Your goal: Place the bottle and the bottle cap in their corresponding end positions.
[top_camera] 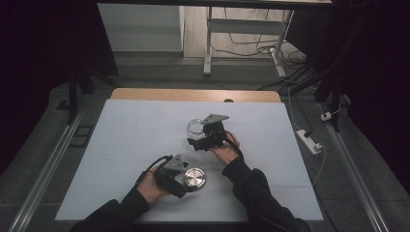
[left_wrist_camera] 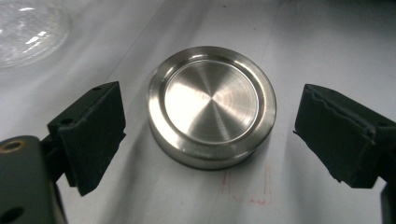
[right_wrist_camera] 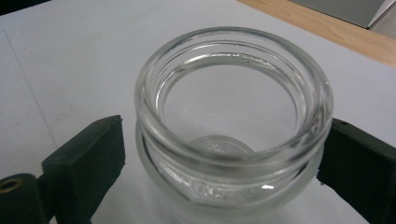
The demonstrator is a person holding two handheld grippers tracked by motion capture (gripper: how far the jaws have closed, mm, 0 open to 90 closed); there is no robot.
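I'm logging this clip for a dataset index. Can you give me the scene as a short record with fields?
setting: white table
jar: clear glass jar, upright, mouth open, no lid on it
lid: round metal lid, flat on the table, apart from the jar
left gripper: jaws open on either side of the lid, not touching it
right gripper: jaws on either side of the jar; a gap shows at one jaw, contact at the other unclear
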